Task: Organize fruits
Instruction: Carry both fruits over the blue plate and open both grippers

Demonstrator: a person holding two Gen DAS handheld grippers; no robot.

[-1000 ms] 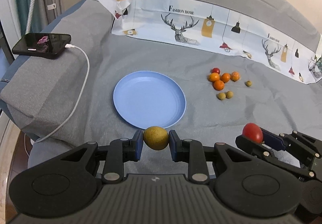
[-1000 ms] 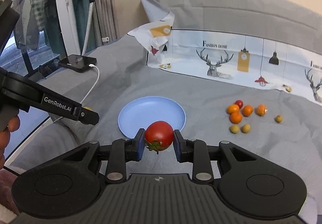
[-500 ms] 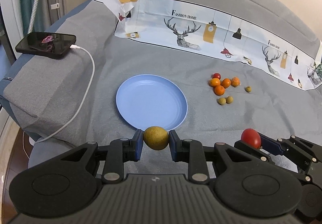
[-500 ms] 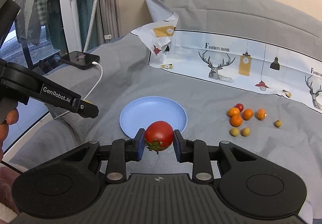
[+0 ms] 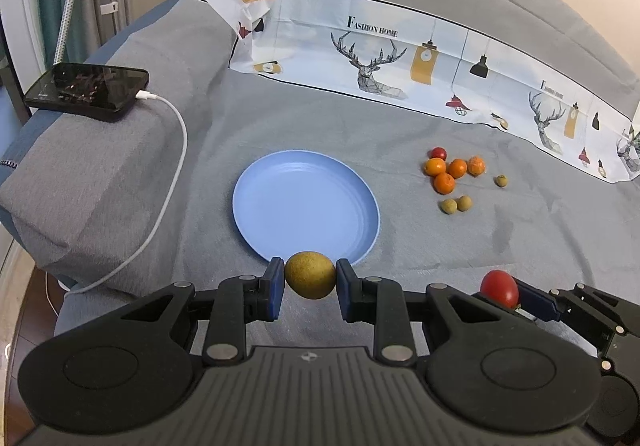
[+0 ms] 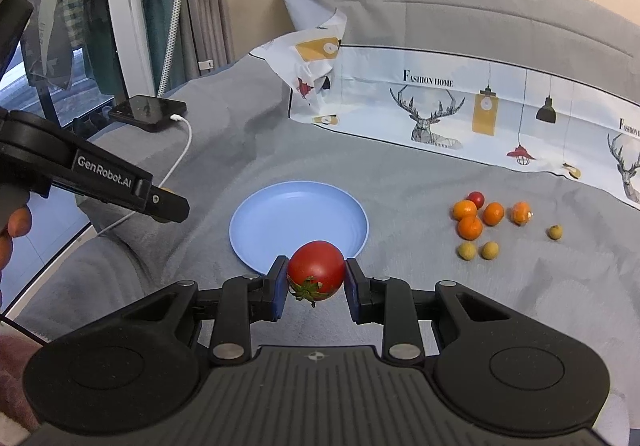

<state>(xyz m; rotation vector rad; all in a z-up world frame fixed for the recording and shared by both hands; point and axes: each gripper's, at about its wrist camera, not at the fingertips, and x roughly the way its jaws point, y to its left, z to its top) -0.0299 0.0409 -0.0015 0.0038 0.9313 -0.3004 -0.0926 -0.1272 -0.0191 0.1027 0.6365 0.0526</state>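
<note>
Plate [image 5: 280, 201] nearer vs 1s ago; L gripper [image 5: 310, 278] grips brown fruit [image 5: 310, 274], R gripper [image 6: 316, 278] tomato [image 6: 316, 269].

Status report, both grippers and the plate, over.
Left gripper shut on yellow-green fruit. Right gripper shut on tomato. Blue plate empty, path clear.

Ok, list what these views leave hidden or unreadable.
- Left wrist view: the round yellow-green fruit hides the blue plastic plate's near rim.
- Right wrist view: the left gripper's pads and grip, side-on.
- Both views: the small tan fruits, too small to identify; the black phone's screen, glare.
</note>
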